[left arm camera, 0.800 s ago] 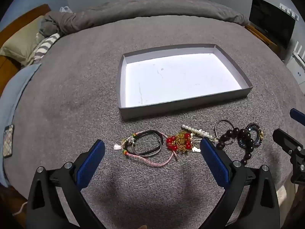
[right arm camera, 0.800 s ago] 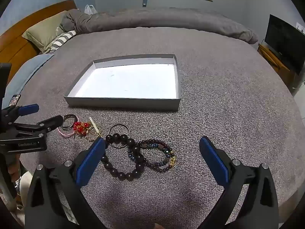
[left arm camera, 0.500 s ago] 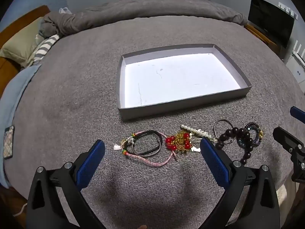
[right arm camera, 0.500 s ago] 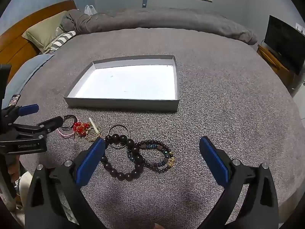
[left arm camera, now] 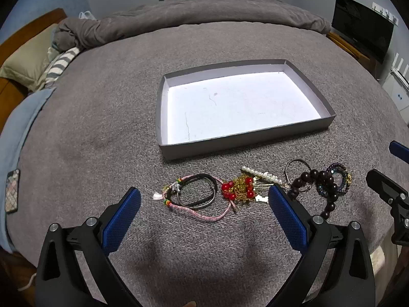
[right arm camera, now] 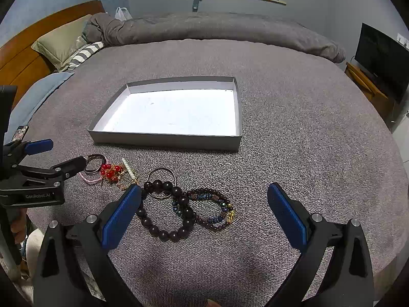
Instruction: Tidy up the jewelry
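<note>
While both grippers are held wide apart with nothing between the pads, the left gripper [left arm camera: 204, 204] hangs over the cord bracelets [left arm camera: 194, 195] and the right gripper [right arm camera: 204, 204] over the dark bead bracelet [right arm camera: 166, 211], low in each frame. The empty tray [right arm camera: 163, 142] sits just beyond, mid-frame. The jewelry is judged light, limp and prone to snagging; round beads may slip, so a pinch across one strand seems safest. "GenRobot.AI" is read on the left gripper's body.
</note>
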Available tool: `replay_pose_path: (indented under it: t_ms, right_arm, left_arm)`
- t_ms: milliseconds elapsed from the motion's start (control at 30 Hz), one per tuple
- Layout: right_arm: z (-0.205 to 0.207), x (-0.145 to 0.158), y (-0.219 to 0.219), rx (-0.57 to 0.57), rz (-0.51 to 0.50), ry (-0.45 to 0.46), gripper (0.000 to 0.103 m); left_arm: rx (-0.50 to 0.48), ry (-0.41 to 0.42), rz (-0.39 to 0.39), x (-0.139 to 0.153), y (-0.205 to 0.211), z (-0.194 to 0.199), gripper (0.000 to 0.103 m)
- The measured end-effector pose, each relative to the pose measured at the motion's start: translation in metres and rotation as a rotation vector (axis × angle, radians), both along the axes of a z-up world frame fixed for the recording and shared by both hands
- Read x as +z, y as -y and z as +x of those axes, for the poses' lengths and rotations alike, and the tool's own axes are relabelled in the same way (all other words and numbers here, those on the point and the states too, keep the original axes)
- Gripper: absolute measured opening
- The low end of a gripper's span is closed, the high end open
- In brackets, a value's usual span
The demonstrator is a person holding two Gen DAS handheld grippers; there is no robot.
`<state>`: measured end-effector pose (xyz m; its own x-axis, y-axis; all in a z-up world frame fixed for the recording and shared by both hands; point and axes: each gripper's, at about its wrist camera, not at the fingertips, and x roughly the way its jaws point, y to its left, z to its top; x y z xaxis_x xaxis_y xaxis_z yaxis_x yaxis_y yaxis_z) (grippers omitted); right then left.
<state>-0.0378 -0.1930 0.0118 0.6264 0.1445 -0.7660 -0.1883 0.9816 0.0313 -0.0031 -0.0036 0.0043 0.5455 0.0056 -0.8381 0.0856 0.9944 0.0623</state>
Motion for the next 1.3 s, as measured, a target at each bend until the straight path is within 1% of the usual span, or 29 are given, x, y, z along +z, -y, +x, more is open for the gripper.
replay_pose_path:
  t_ms: [1300]
  right_arm:
    - [-0.0034, -0.0068, 0.0021, 0.001, -0.001, -0.008, 0.098]
  left_arm:
    - [-0.006, -0.011, 0.002, -0.0045, 0.004, -0.0022, 0.101]
